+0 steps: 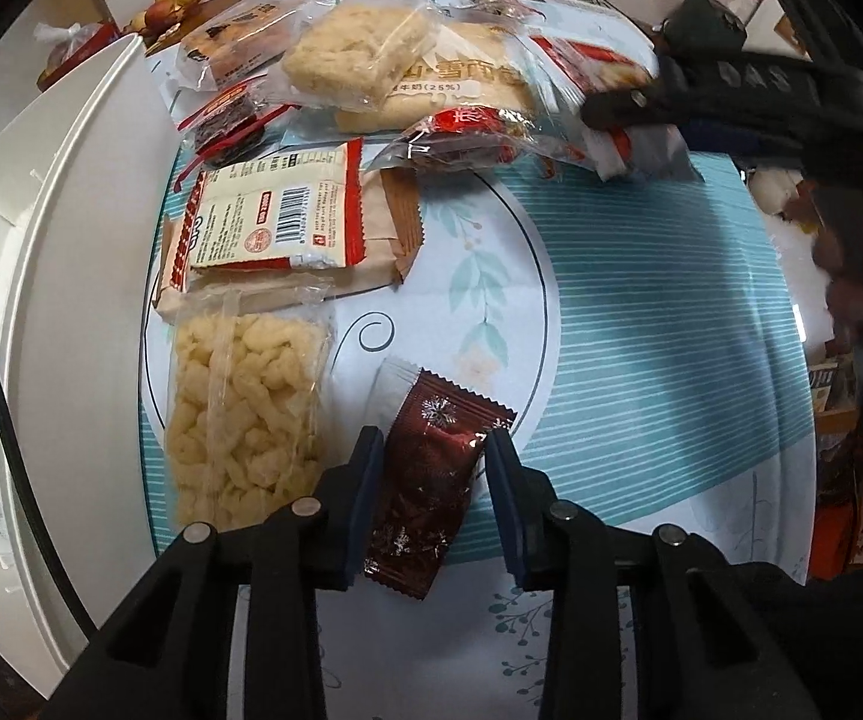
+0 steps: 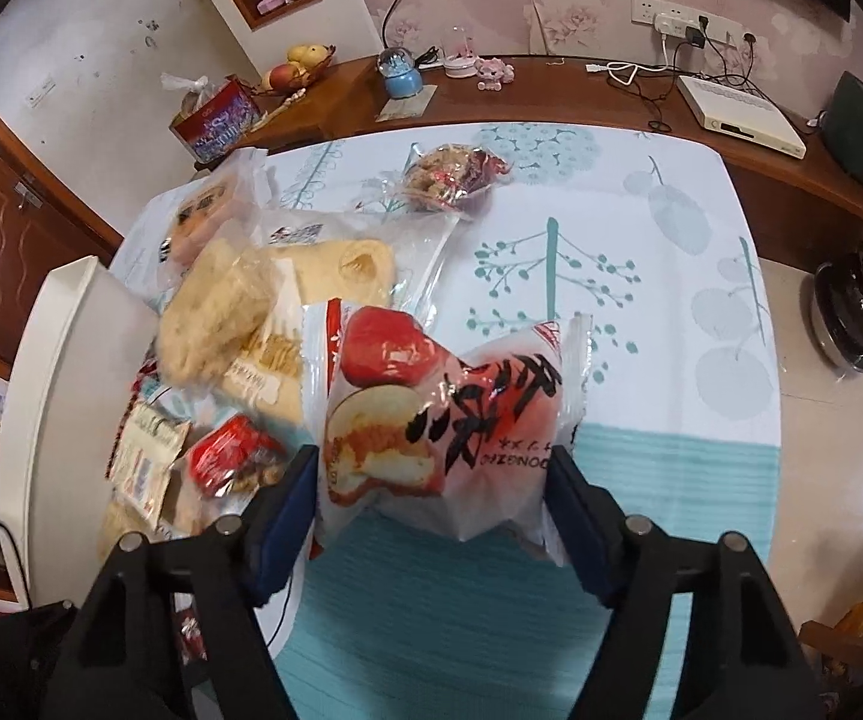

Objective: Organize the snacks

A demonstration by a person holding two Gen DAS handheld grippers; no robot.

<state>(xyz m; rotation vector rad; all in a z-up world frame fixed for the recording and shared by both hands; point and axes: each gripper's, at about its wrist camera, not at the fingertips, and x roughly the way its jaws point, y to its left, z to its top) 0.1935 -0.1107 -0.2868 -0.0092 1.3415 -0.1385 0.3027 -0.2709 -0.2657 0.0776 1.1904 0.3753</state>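
Note:
My left gripper (image 1: 434, 450) is open, its fingers on either side of a dark red snowflake candy wrapper (image 1: 425, 480) lying on the tablecloth. A clear bag of puffed snack (image 1: 245, 414) lies just to its left, and a red-white packet (image 1: 269, 219) beyond that. My right gripper (image 2: 431, 462) is shut on a white-red bun packet (image 2: 443, 420) and holds it above the table. It also shows in the left wrist view (image 1: 611, 102), by the snack pile. Pale rice-cake bags (image 2: 233, 312) lie to its left.
A white bin (image 1: 59, 276) stands along the table's left edge, also in the right wrist view (image 2: 53, 396). A wrapped cookie pack (image 2: 449, 174) lies at the far side of the tablecloth (image 2: 641, 300). A wooden shelf (image 2: 581, 96) with a router and fruit runs behind.

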